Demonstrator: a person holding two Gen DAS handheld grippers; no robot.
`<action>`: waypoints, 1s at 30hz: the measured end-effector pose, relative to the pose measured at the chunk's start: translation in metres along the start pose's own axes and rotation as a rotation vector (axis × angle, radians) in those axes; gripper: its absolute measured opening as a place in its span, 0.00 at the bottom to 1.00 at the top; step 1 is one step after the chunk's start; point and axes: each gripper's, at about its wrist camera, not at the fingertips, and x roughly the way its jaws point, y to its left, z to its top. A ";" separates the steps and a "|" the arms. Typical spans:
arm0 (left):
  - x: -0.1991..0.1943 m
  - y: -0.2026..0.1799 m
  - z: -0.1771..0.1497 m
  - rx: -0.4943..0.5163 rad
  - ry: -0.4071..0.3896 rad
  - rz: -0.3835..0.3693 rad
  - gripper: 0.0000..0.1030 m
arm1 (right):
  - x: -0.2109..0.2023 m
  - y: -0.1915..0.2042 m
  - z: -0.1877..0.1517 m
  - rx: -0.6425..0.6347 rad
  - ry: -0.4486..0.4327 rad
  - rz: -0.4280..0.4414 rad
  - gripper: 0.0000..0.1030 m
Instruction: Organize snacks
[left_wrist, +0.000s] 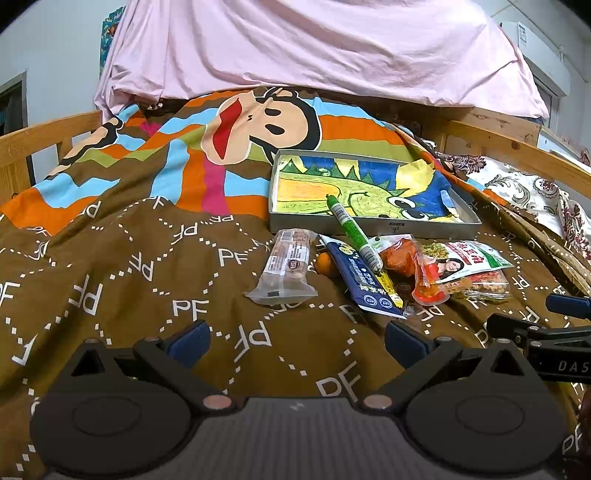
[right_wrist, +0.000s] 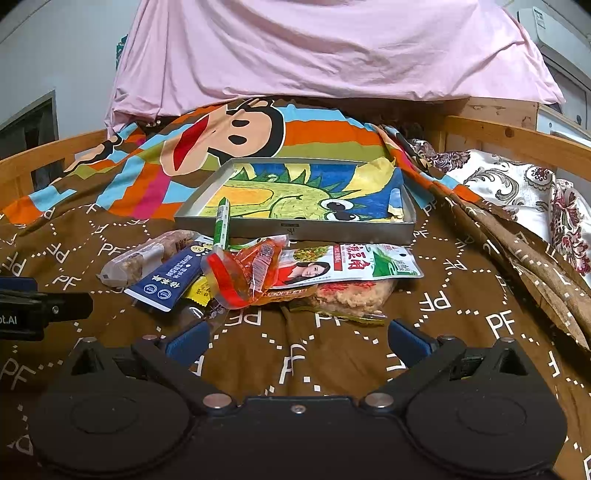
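A pile of snacks lies on the brown quilt in front of a grey tray (left_wrist: 369, 224) (right_wrist: 295, 230) lined with a dragon drawing. A green sausage stick (left_wrist: 354, 230) (right_wrist: 221, 225) leans over the tray's front rim. Beside it lie a clear-wrapped pastry (left_wrist: 286, 266) (right_wrist: 140, 260), a dark blue packet (left_wrist: 364, 284) (right_wrist: 171, 275), an orange-red packet (left_wrist: 404, 260) (right_wrist: 243, 275), a white packet with a woman's picture (left_wrist: 465, 264) (right_wrist: 343, 264) and a packet of crumbly snack (right_wrist: 351, 293). My left gripper (left_wrist: 297, 341) is open and empty, short of the pile. My right gripper (right_wrist: 295, 338) is open and empty, just before the pile.
The bed has wooden rails (left_wrist: 40, 142) (right_wrist: 517, 138) on both sides. A pink sheet (left_wrist: 314, 48) hangs at the back. A floral pillow (right_wrist: 517, 188) lies at the right. The right gripper's arm (left_wrist: 546, 332) shows at the left view's right edge.
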 end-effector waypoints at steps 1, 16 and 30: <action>0.000 0.000 0.001 0.001 0.000 0.000 1.00 | 0.000 0.000 0.000 0.000 0.000 0.000 0.99; -0.001 -0.005 0.004 0.002 -0.003 0.003 1.00 | -0.002 0.000 0.001 -0.003 -0.005 0.001 0.99; -0.004 -0.007 0.007 0.007 -0.017 0.006 1.00 | -0.003 0.000 0.001 -0.004 -0.011 0.005 0.99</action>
